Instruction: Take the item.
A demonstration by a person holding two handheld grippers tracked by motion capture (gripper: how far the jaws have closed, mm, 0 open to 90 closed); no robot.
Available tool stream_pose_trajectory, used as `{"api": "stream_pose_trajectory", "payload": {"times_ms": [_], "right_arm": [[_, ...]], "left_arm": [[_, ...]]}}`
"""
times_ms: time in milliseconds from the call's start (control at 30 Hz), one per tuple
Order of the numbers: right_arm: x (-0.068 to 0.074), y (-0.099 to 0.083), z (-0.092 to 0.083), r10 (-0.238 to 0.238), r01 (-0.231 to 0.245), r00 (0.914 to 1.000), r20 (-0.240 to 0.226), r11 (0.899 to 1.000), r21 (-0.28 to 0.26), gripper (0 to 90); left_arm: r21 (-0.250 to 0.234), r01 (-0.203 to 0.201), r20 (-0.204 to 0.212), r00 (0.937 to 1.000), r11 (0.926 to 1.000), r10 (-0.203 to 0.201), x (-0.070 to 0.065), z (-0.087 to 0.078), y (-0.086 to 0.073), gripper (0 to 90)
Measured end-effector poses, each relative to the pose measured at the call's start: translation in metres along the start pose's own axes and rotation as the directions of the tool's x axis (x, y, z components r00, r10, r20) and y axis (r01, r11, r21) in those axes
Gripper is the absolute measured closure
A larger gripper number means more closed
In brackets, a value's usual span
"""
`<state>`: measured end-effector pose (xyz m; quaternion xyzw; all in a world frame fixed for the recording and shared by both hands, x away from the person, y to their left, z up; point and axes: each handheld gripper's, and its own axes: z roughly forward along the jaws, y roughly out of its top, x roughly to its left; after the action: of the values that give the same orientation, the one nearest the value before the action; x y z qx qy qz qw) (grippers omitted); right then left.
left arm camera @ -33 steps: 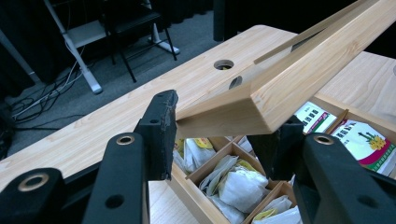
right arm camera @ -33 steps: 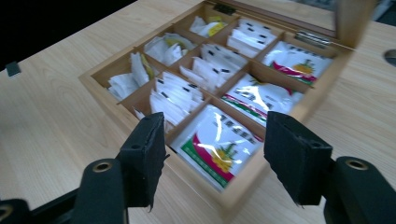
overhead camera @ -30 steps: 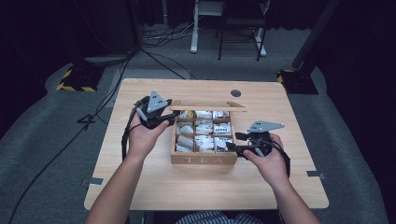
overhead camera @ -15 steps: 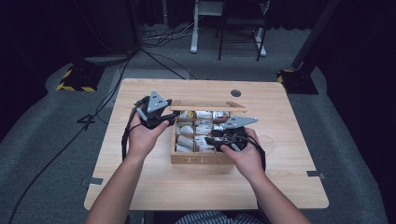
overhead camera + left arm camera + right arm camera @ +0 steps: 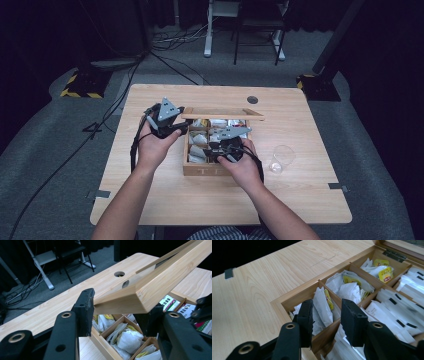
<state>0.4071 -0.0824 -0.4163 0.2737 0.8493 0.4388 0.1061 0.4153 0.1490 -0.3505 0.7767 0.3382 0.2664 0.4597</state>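
Observation:
A wooden tea box [image 5: 200, 171] with several compartments of white tea bags stands at mid-table. Its lid [image 5: 222, 114] is raised, and my left gripper [image 5: 181, 127] is shut on the lid's left corner. Seen from the left gripper view, that lid corner [image 5: 162, 282] sits clamped between the jaws of the left gripper [image 5: 118, 307], above the tea bags [image 5: 127, 337]. My right gripper [image 5: 210, 150] hangs over the box's near-left compartments. Its jaws have just been closing. In the right gripper view, the right gripper [image 5: 327, 306] straddles a divider, and an upright white tea bag [image 5: 322, 302] stands between the jaws without either pad pressing it.
An empty clear glass [image 5: 281, 159] stands on the table to the right of the box. A round cable hole [image 5: 252, 99] lies near the table's far edge. Bare wood [image 5: 249, 290] stretches left of the box.
My right hand has moved left from the box's right side to over the near-left compartments, and a little lower. The left gripper and the lid have stayed where they were.

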Motion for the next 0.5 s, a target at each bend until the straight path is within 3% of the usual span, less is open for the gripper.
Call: {"api": "stream_pose_trajectory", "payload": {"times_ms": [500], "right_arm": [[0.001,-0.002,0.03,-0.016,0.016,0.9999,-0.004,1.0,0.024,59.9]], "left_arm": [[0.01,-0.011,-0.008,0.9999,0.9999,0.011,-0.002,0.002,0.0,52.0]]}}
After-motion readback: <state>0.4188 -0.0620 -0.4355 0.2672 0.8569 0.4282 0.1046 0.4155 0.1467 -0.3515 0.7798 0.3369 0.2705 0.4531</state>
